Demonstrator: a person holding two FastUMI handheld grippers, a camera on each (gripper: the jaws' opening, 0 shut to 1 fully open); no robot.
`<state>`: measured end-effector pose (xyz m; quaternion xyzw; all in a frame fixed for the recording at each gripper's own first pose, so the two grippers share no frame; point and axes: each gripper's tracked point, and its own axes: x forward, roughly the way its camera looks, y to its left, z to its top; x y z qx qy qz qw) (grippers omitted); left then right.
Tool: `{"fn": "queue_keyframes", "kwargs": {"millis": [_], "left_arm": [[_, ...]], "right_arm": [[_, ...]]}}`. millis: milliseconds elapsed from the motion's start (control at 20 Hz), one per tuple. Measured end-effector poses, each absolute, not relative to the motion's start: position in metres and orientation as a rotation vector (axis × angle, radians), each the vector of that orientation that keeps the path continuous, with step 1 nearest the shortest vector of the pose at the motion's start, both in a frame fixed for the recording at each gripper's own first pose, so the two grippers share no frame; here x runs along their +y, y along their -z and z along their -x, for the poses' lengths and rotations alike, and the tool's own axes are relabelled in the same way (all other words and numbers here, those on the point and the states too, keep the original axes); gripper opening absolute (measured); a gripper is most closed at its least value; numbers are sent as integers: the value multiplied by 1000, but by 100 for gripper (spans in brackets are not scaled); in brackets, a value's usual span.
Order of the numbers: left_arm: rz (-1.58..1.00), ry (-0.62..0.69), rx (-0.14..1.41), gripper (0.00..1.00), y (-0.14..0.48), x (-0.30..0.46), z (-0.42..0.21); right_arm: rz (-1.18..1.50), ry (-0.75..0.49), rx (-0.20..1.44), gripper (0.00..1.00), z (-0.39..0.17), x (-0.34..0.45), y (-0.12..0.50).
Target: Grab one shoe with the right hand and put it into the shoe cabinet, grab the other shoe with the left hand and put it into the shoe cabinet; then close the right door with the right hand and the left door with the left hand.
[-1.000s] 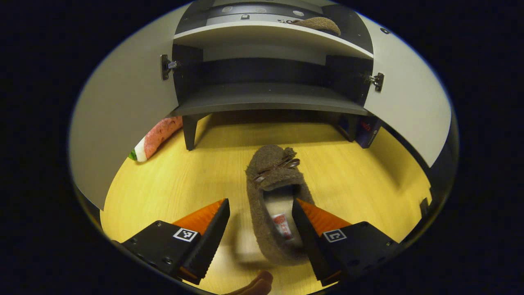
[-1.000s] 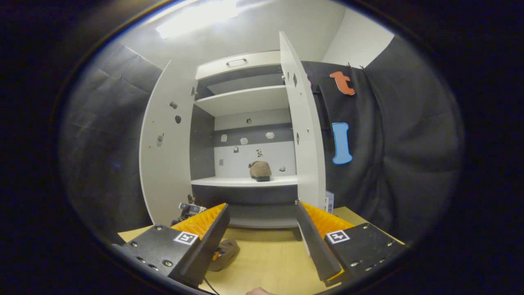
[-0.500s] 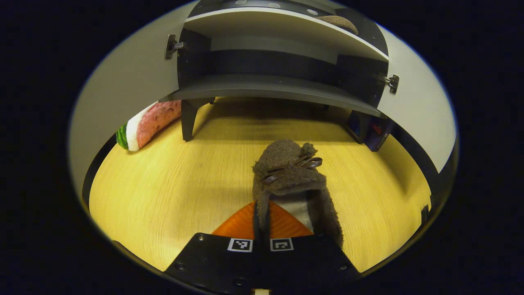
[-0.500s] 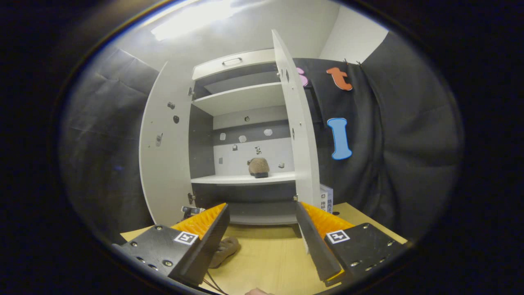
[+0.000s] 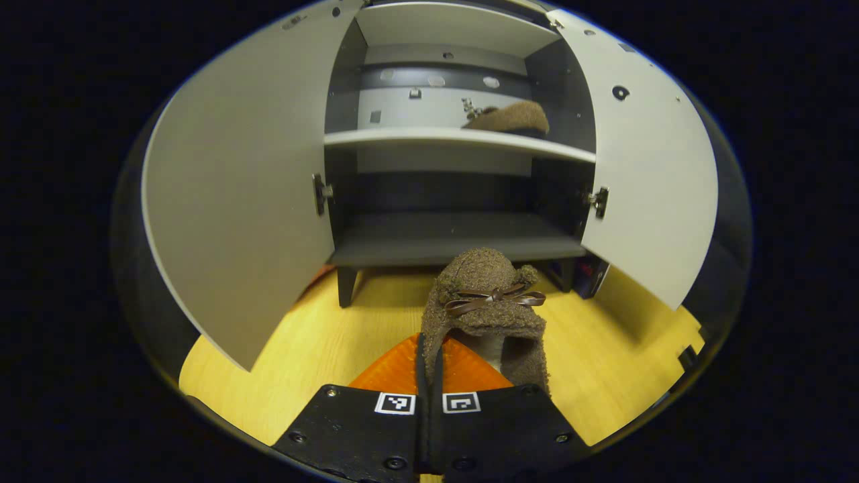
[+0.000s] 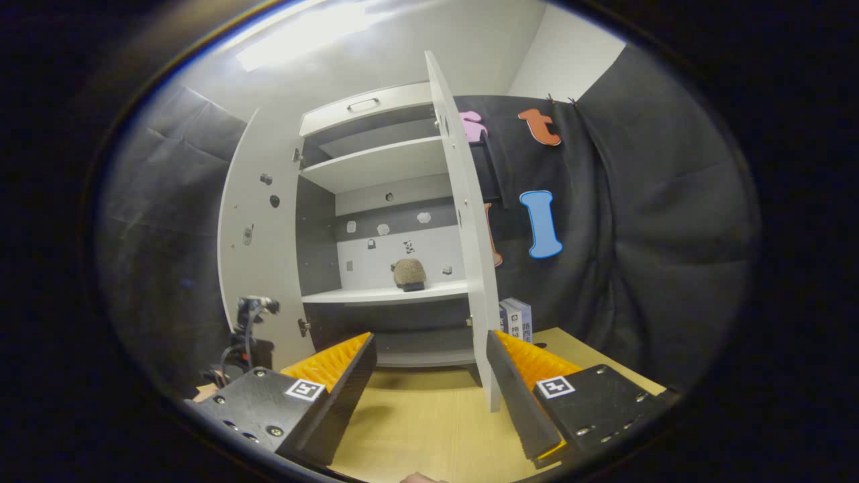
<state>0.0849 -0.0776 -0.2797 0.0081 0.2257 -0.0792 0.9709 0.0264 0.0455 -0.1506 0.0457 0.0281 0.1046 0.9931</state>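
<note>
Shoe cabinet (image 5: 443,235) ahead, both doors (image 5: 235,201) open, one brown shoe (image 5: 507,117) on its far shelf. My left gripper (image 5: 429,362) pinches the second shoe (image 5: 486,302) near the cabinet; my right gripper (image 6: 429,376) spread, holding nothing.

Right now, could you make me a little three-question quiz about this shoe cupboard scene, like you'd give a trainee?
1. True or false: both cabinet doors are shut.
2. Where does the shoe already put away sit? A) bottom shelf B) white shelf above it C) on the table
3. Fill in: the left hand-held gripper is shut on a ____.

Key:
1. False. The left door and right door stand open.
2. B. It sits on the white shelf, toward its right end: stored shoe.
3. Shoe: the held shoe, off the table. The right hand-held gripper is open.
</note>
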Motion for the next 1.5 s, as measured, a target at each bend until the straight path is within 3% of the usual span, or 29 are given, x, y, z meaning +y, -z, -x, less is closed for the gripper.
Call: {"fn": "queue_keyframes", "kwargs": {"millis": [300,550,900,1200,1500], "left_arm": [[6,196,234,1,148,-83,-87],[21,168,180,0,79,-79,-137],[94,96,166,0,46,-67,-279],[167,48,245,1,75,-68,-401],[98,-14,262,0,94,-67,-444]], "right_arm": [[-109,-207,25,98,-13,39,145],[-92,-255,3,94,3,48,135],[-93,-285,3,96,6,51,131],[-129,-246,21,96,-5,32,132],[-167,-176,18,96,-14,3,132]]}}
